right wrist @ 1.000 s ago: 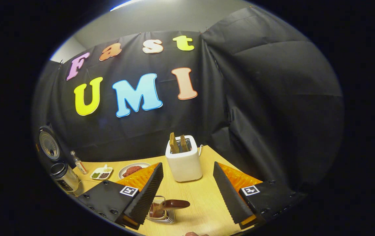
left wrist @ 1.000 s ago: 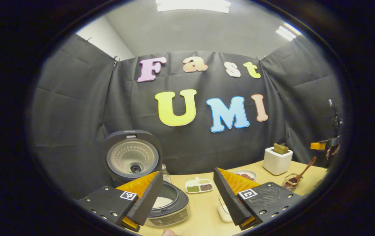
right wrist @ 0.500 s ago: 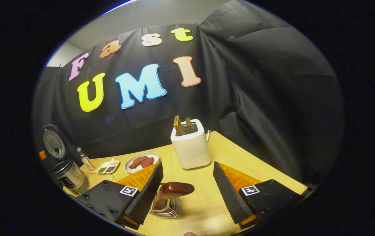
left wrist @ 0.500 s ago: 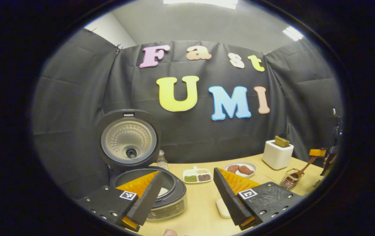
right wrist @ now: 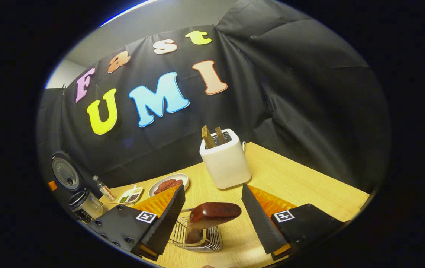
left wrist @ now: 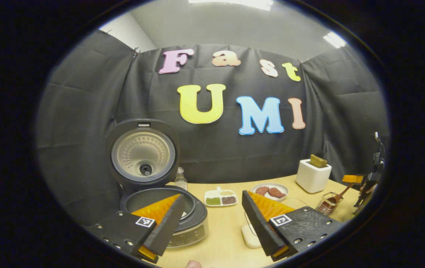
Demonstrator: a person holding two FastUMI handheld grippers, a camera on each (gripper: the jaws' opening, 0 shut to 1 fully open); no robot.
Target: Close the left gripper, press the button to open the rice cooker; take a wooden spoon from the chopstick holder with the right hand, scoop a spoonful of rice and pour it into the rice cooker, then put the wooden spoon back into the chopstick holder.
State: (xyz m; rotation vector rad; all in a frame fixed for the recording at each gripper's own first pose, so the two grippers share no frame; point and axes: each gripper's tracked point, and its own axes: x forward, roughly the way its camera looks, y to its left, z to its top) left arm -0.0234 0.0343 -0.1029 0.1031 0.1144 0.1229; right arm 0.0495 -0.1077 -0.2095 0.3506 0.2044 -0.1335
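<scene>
The rice cooker (left wrist: 167, 223) stands open, its lid (left wrist: 143, 152) upright; my left gripper (left wrist: 212, 194) hovers open just right of its pot. The same cooker (right wrist: 80, 203) sits far left in the right gripper view. A wooden spoon (right wrist: 214, 213) stands in the wire chopstick holder (right wrist: 197, 238), its dark handle end between the spread fingers of my right gripper (right wrist: 212, 186), which is open and not pressing on it. In the left gripper view the spoon (left wrist: 340, 193) leans out of the holder (left wrist: 325, 204), with the right gripper (left wrist: 361, 180) just above it.
A white toaster (right wrist: 225, 160) with bread stands behind the holder. A plate of sausages (right wrist: 169, 184), a divided dish of beans (right wrist: 130, 195) and a small bottle (right wrist: 105, 189) line the back of the wooden table (right wrist: 301, 186). A small white corded object (left wrist: 249, 236) lies under my left gripper.
The right gripper came down and closer, so the spoon handle now sits larger between its fingers. The left gripper drew back from the cooker, whose pot and lid now show in full.
</scene>
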